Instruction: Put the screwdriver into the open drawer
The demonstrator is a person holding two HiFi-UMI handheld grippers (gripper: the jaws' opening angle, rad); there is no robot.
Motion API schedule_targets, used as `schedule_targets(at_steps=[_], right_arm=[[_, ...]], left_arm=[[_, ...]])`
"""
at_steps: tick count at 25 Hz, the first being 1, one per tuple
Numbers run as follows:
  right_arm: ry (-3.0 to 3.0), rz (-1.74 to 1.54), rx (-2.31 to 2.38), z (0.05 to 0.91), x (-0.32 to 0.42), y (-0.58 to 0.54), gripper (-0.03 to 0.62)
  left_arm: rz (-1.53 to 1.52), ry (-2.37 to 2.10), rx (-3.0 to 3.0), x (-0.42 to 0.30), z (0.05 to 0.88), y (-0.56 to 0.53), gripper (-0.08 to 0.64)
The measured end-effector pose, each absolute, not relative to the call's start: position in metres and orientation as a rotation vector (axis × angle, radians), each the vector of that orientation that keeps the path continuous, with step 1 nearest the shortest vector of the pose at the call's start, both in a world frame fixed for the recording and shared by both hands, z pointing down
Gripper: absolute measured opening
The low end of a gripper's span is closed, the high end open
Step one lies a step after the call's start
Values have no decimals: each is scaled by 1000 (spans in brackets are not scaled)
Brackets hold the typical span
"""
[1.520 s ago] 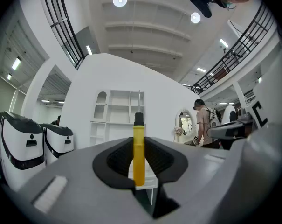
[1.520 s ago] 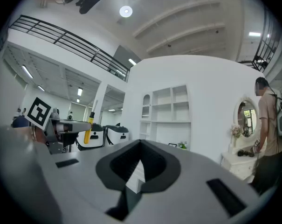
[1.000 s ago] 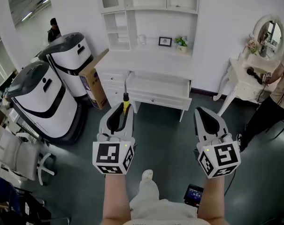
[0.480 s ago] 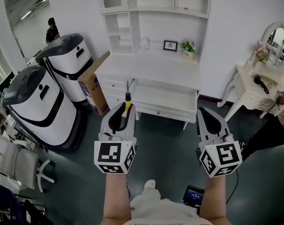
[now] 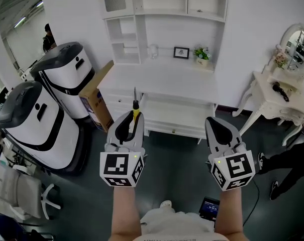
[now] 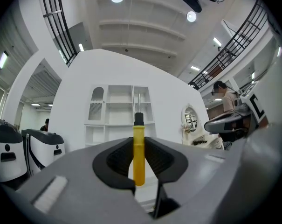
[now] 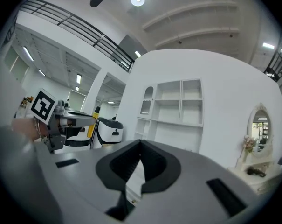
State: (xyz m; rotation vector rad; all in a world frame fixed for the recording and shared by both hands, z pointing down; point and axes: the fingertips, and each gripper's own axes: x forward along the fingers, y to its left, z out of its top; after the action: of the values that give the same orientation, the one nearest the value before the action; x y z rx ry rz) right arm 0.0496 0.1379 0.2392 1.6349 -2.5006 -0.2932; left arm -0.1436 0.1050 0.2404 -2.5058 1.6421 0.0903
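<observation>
A screwdriver (image 5: 135,108) with a yellow handle stands upright, its shaft pointing up, and my left gripper (image 5: 128,123) is shut on the handle. In the left gripper view the handle (image 6: 139,155) sits between the dark pads, in line with the white desk behind. That desk (image 5: 162,79) has its middle drawer (image 5: 176,115) pulled out, just beyond both grippers. My right gripper (image 5: 218,128) hovers level at the right, jaws together with nothing in them. The right gripper view catches the screwdriver (image 7: 91,126) off to its left.
Two large white and black machines (image 5: 38,112) and a cardboard box (image 5: 94,97) stand left of the desk. A white vanity table (image 5: 277,102) with a mirror is at the right, with a person's leg (image 5: 287,160) near it. A picture frame (image 5: 181,52) and plant (image 5: 202,55) rest on the desktop.
Both grippers have advanced toward the desk, which now looks nearer and larger. The screwdriver stays gripped. The person at the right has mostly left the picture.
</observation>
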Motion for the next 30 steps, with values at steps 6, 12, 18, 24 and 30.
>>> schedule_targets(at_steps=[6, 12, 18, 24, 30], right_arm=[[-2618, -142, 1710, 237, 49, 119, 8], [-2586, -132, 1739, 239, 51, 100, 8], [-2626, -124, 1705, 242, 50, 74, 8], [-2658, -107, 1681, 248, 53, 36, 8], [-2686, -63, 1662, 251, 67, -10, 8]], left_arm=[[102, 1624, -2527, -153, 249, 86, 81], [109, 1643, -2536, -160, 253, 71, 81], [116, 1661, -2530, -158, 255, 52, 81], [106, 1679, -2518, -153, 258, 19, 81], [87, 1698, -2518, -139, 261, -26, 81]])
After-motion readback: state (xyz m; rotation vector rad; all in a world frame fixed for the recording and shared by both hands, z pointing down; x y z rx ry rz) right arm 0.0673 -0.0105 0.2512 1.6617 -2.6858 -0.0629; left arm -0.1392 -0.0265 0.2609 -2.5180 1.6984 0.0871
